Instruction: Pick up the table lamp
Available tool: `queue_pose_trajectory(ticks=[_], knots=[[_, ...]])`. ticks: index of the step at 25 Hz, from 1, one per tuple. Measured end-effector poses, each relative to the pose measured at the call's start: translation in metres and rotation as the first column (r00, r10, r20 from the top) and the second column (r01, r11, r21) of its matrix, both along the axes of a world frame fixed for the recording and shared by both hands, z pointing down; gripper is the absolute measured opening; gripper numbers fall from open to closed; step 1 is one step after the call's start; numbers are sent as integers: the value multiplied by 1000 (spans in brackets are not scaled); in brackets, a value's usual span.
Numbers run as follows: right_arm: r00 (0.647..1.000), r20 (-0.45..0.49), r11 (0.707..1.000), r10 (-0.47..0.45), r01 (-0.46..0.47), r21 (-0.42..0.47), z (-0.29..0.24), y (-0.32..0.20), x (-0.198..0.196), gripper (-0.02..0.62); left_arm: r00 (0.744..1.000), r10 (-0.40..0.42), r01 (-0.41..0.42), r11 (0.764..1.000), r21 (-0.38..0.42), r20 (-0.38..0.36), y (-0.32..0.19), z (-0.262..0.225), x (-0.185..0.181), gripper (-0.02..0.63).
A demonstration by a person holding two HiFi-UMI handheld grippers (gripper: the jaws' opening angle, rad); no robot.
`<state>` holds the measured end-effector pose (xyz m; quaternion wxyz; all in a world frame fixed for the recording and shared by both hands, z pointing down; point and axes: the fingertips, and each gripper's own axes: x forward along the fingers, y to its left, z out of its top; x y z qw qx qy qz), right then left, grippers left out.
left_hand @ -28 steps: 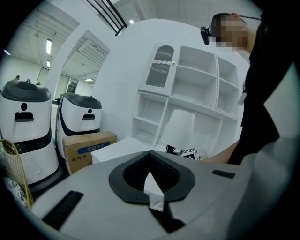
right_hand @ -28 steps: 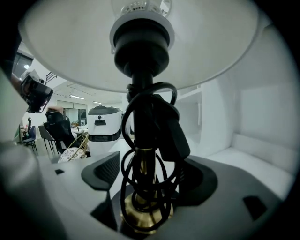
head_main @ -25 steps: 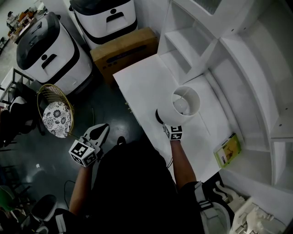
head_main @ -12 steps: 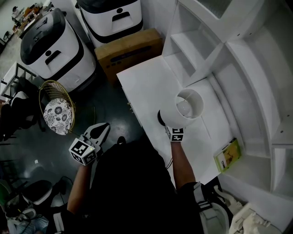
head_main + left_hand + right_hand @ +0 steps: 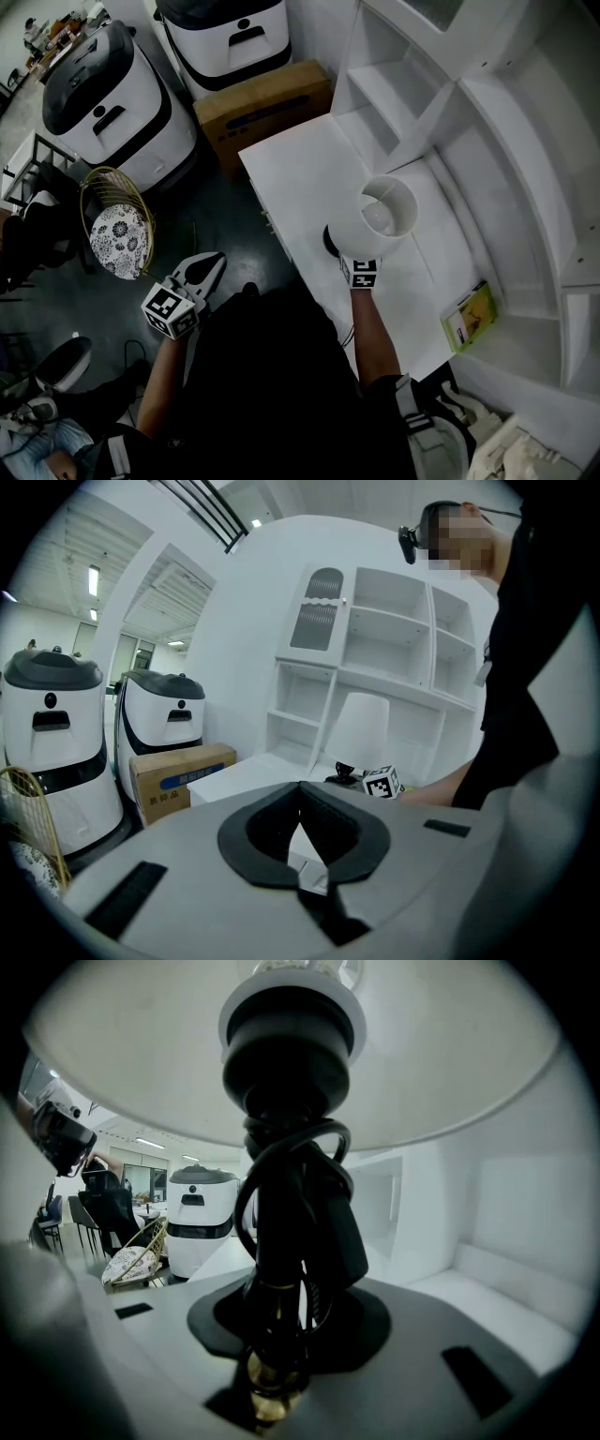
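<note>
The table lamp has a white shade (image 5: 384, 214) and a black base (image 5: 328, 239), and it stands upright on the white table (image 5: 300, 169). My right gripper (image 5: 354, 255) reaches under the shade from the near side. Its jaws have just been closing, with the lamp's dark stem (image 5: 281, 1232) and coiled cord between them. In the right gripper view the right gripper (image 5: 281, 1335) clasps that stem low down, and the shade (image 5: 441, 1054) fills the top. My left gripper (image 5: 212, 263) hangs over the dark floor, shut and holding nothing. Its view shows the lamp (image 5: 361, 731) ahead.
A cardboard box (image 5: 262, 98) and two white machines (image 5: 103, 103) (image 5: 230, 37) stand beyond the table. A wire chair with a patterned cushion (image 5: 117, 234) is at the left. A yellow-green book (image 5: 469, 314) lies on the table's right end. White shelves (image 5: 450, 112) curve behind.
The lamp and both grippers keep their places. The head view has shifted slightly, and a person's shoe has come into the lower left corner.
</note>
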<state>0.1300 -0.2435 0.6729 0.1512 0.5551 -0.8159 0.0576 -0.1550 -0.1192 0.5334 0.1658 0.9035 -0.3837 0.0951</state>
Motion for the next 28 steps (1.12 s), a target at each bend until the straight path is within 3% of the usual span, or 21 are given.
queue_pose_trajectory(ticks=[28], knots=[[1000,11,999,-16,16,-30,-62,26,-5,120,997,39,-39,999,-2,-65,2,-17,2,11]])
